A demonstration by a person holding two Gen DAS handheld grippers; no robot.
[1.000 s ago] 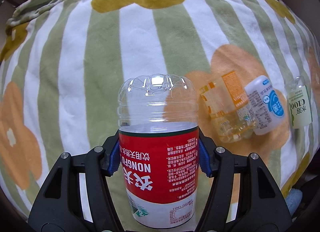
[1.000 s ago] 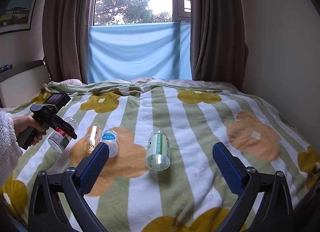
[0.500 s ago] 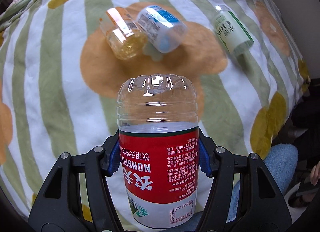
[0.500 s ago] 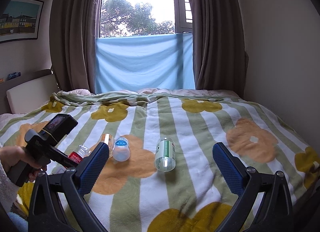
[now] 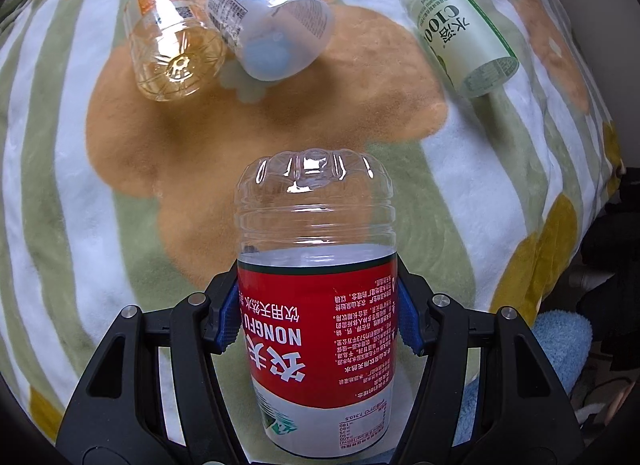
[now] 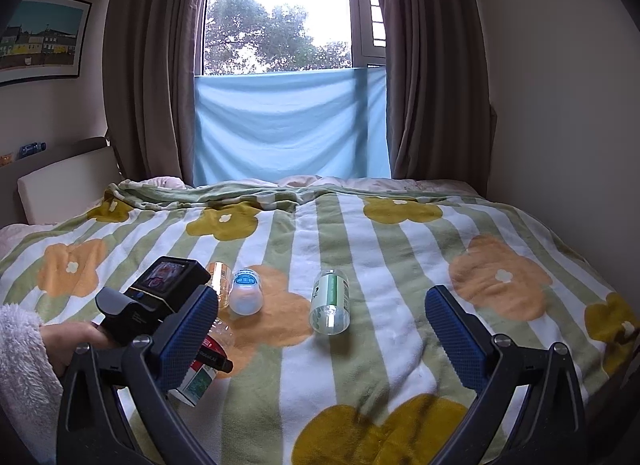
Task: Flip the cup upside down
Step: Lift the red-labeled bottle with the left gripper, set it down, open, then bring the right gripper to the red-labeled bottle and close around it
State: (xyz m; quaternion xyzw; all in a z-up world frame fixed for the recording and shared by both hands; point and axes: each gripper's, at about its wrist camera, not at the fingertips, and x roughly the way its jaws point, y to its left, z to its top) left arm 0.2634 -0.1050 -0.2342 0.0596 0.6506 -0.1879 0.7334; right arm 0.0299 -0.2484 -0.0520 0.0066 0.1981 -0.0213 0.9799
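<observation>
My left gripper is shut on a clear cut-bottle cup with a red label, whose closed base points away from the camera, above the striped blanket. In the right wrist view that cup shows partly behind my right gripper's left finger, held low over the bed by the left tool. Three other cups lie on their sides: an orange-labelled one, a blue-labelled one and a green-labelled one. My right gripper is open and holds nothing.
A green-and-white striped blanket with orange and yellow flowers covers the bed. The bed's edge falls away at the right of the left wrist view, by a blue fuzzy cloth. Curtains and a window stand behind the bed.
The left gripper has carried the red-labelled cup down and nearer to the three lying cups, which now fill the top of its view. The right gripper has risen slightly.
</observation>
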